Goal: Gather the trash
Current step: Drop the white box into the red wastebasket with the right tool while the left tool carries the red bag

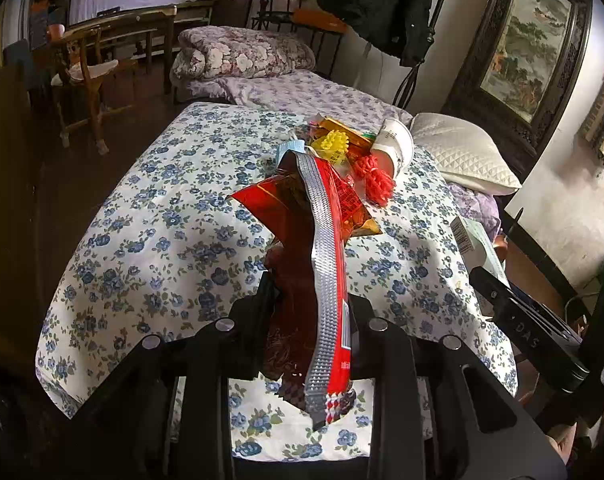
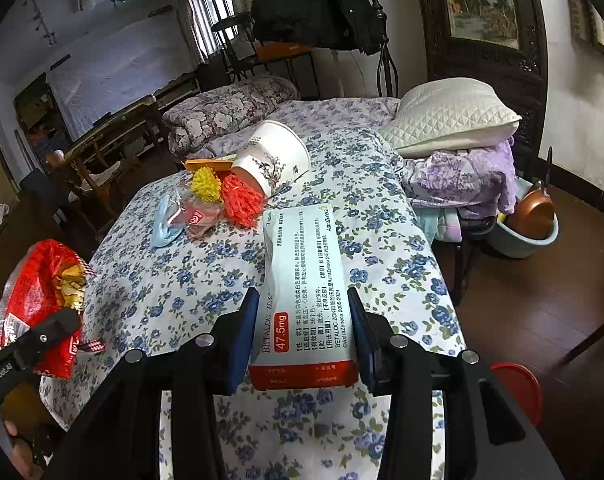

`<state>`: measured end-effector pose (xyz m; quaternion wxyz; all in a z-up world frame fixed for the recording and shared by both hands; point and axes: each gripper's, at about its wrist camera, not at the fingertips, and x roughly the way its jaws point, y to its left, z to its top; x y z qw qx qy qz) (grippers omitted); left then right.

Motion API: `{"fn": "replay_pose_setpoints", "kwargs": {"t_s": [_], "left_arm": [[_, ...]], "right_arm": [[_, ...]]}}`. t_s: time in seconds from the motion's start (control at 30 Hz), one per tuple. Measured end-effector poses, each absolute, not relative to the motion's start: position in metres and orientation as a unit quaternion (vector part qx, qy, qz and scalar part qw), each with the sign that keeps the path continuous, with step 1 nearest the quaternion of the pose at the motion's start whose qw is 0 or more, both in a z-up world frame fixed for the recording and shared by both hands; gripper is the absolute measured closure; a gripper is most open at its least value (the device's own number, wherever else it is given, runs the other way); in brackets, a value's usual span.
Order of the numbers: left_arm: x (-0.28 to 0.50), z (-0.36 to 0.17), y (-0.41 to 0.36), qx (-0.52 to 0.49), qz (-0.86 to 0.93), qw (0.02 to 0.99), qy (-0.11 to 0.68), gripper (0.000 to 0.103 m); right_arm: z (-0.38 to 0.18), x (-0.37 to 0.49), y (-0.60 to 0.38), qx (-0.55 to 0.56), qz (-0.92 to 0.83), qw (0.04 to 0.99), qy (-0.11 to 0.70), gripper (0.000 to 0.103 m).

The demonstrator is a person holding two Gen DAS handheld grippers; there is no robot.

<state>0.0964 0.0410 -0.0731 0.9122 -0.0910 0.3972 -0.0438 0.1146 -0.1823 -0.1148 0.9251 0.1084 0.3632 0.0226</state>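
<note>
A red snack bag [image 1: 286, 196] with a silver seam stands up between the fingers of my left gripper [image 1: 311, 300], which is shut on it. My right gripper [image 2: 302, 300] is shut on a white medicine box [image 2: 302, 248] with a red end, its blue pads pressing both long sides. Both are above the near part of the floral cloth [image 2: 174, 280]. Farther back on the cloth lies a pile: a tipped white paper cup [image 2: 274, 156], yellow mesh [image 2: 206, 186], orange-red mesh [image 2: 242, 200], a blue mask [image 2: 164, 226] and small wrappers [image 2: 200, 220].
A white pillow [image 2: 449, 116] and folded purple bedding [image 2: 457, 180] lie at the right. A rolled floral quilt [image 2: 222, 116] is behind the pile. A basin with a copper pan [image 2: 529, 216] and a red lid [image 2: 517, 388] are on the floor at the right. Wooden chairs [image 1: 86, 76] stand at the left.
</note>
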Motion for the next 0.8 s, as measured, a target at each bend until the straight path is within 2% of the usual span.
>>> {"fn": "replay_pose_setpoints", "kwargs": {"t_s": [0.57,0.8], "left_arm": [[0.090,-0.063,-0.026,-0.046,-0.095,0.910,0.400,0.074],[0.092,-0.067,-0.083,-0.019,-0.144,0.896,0.419,0.074]], "right_arm": [[-0.109,0.085,-0.237,0.176,0.028,0.914,0.364,0.060],[-0.105,0.065,-0.277,0.200,0.022,0.907,0.369,0.060]]}}
